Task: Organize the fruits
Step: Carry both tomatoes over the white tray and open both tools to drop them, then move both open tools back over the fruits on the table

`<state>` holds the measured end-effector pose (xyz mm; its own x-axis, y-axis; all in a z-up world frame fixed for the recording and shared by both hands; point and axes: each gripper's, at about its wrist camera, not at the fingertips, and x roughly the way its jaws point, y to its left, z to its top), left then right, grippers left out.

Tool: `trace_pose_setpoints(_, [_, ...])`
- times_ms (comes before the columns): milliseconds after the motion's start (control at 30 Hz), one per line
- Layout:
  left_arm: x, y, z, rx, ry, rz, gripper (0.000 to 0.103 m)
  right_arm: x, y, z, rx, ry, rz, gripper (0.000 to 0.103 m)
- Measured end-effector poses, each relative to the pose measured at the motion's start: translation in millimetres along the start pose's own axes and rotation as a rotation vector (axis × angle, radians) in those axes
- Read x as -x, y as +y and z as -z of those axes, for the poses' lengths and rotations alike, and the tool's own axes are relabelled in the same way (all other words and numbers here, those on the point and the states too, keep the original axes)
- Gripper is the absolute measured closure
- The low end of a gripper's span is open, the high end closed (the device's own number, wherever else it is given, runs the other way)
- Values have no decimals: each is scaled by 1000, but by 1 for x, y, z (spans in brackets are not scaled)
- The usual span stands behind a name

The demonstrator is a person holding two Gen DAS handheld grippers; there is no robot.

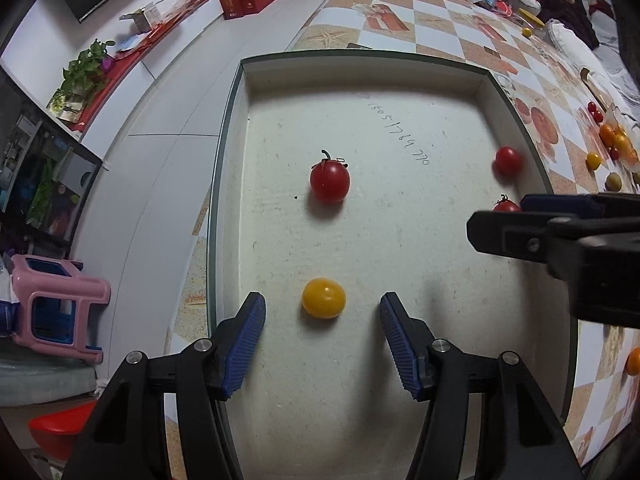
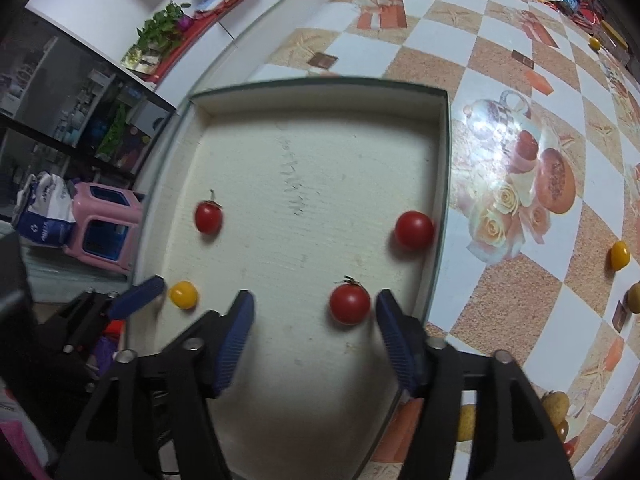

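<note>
Both tongs are over the shallow white tray [image 1: 236, 168], and both are spread with nothing pinched.

Left tongs [image 1: 323, 312]: a yellow tomato [image 1: 323, 298] sits on the tray floor right between the tips, touching neither finger. Straight ahead of them is a red tomato with a stem [image 1: 330, 181].

Right tongs [image 2: 314, 308]: a second stemmed red tomato [image 2: 349, 303] lies between the tips, close to the right finger [image 2: 390, 320]; I can't tell if it touches. A smooth red tomato [image 2: 414, 230] sits ahead and to the right, against the tray's right wall.

Tray count: four, three red and one yellow. Reds are spread out and the yellow sits alone at the near left, so this could be sorting by colour, but that is only a guess.

What's left, all to the right of the right tongs on the checked tablecloth [image 2: 500, 60]:
- a yellow one [image 2: 619, 255] well off to the side
- a small yellow one [image 2: 594, 43] far ahead
- a loose pile of orange, yellow and red ones [image 1: 612, 140], seen from the left camera
- a few brownish-yellow ones [image 2: 554, 402] close behind the right tongs

Judgement: early to middle of the job, with more fruit outside the tray than in it. Either tongs could be about to pick up or have just set down; a single moment doesn't say.
</note>
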<state>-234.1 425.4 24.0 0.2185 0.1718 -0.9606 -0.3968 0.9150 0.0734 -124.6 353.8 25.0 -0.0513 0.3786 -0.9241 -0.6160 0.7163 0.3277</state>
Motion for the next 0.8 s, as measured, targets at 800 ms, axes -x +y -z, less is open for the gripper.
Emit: trace_pose_setpoints(800, [44, -142, -57, -283, -83, 149, 42, 106, -184, 85, -442, -167, 250, 13])
